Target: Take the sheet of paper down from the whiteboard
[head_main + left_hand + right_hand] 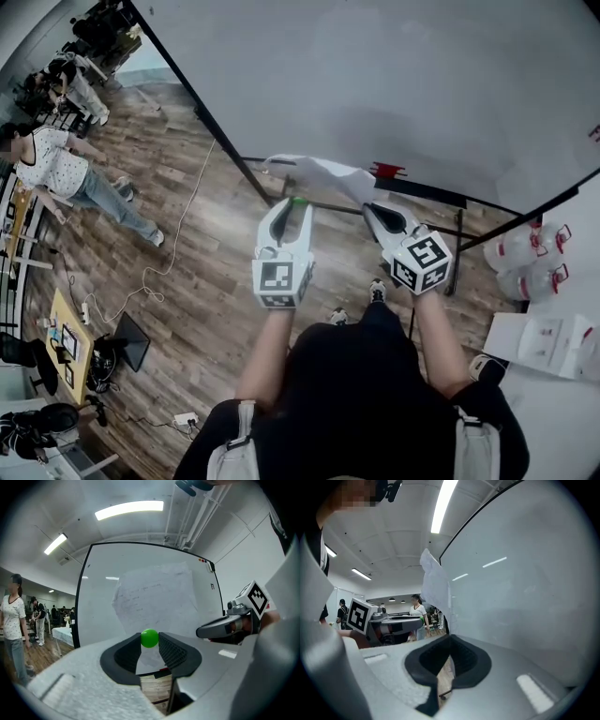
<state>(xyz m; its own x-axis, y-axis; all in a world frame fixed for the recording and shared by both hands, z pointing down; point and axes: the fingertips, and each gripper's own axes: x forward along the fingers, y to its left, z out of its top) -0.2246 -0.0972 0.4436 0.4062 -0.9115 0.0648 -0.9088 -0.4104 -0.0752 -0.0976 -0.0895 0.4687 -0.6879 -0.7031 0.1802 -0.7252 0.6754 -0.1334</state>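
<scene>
The white sheet of paper (323,172) hangs free in front of the whiteboard (375,84), its faint writing showing in the left gripper view (154,599). My right gripper (367,208) is shut on the sheet's edge, and in the right gripper view the paper (436,585) rises edge-on from the closed jaw tips (449,641). My left gripper (296,202) is shut on a small green ball magnet (149,638), held just off the sheet's lower left part. Both grippers point roughly level at the board.
The whiteboard's black frame and stand (309,202) run just below the grippers, with a red item (386,170) on the ledge. Water jugs (530,258) and a white box (548,342) stand at the right. People (56,164) and a floor cable (187,216) are at the left.
</scene>
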